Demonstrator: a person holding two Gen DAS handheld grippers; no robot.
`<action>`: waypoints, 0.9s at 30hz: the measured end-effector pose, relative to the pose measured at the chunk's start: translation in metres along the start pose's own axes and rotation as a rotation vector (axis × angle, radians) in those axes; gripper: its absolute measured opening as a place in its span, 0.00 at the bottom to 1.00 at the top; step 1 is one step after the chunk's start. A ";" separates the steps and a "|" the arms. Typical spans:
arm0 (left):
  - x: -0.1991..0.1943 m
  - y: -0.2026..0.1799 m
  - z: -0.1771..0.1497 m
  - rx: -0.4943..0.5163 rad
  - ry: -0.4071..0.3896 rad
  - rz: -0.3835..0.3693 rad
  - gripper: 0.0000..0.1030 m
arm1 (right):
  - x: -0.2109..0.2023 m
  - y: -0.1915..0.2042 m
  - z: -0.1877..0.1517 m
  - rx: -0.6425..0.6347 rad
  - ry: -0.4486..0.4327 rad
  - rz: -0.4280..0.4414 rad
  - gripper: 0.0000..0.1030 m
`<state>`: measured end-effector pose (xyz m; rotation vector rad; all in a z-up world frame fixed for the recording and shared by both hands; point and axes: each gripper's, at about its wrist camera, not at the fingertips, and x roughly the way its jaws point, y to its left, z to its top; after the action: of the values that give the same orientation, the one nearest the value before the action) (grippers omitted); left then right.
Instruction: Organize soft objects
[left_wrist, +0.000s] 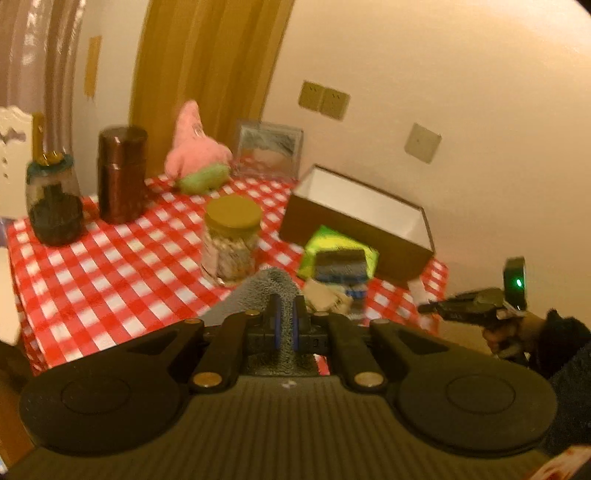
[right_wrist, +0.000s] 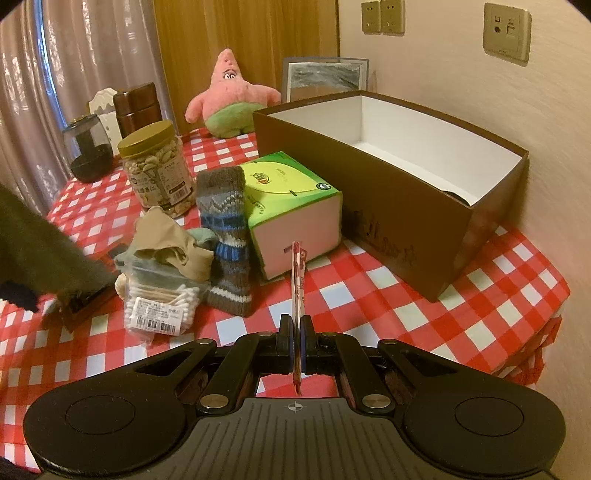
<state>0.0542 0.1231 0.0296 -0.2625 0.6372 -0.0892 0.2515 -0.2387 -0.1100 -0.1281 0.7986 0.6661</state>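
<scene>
Left wrist view: the left gripper (left_wrist: 286, 314) is clamped on a grey fleecy cloth (left_wrist: 264, 290), which humps up over the fingers above the table (left_wrist: 110, 266) with its red-and-white checked cover. Beyond stand a gold-lidded jar (left_wrist: 231, 240), a dark brown canister (left_wrist: 122, 173) and a pink starfish plush toy (left_wrist: 195, 147). An open brown box (left_wrist: 354, 225) lies against the wall, a green tissue box (left_wrist: 338, 254) in front of it. At the right edge a gloved hand (left_wrist: 532, 332) holds the right gripper; its fingertips are too blurred to read here.

Right wrist view: the right gripper (right_wrist: 295, 332) is pressed together on a thin red-and-white packet (right_wrist: 297, 273), edge-on, print unreadable. A knitted patterned sock (right_wrist: 225, 236) leans on the tissue box (right_wrist: 291, 206). Beside it a beige cloth (right_wrist: 170, 243) lies on a bag of cotton swabs (right_wrist: 162, 302) with a barcode label. The box (right_wrist: 399, 192) front carries faint lettering, illegible.
</scene>
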 end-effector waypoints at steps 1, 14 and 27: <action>0.007 0.000 -0.006 -0.009 0.029 -0.007 0.05 | -0.001 0.001 0.000 0.000 -0.001 -0.001 0.03; 0.112 0.043 -0.091 -0.057 0.307 0.314 0.24 | -0.008 0.008 -0.009 -0.002 0.011 -0.013 0.03; 0.127 0.094 -0.109 -0.314 0.291 0.212 0.26 | -0.009 0.016 -0.013 0.010 0.026 -0.032 0.03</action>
<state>0.0907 0.1700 -0.1529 -0.4878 0.9665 0.1816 0.2290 -0.2354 -0.1108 -0.1401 0.8232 0.6315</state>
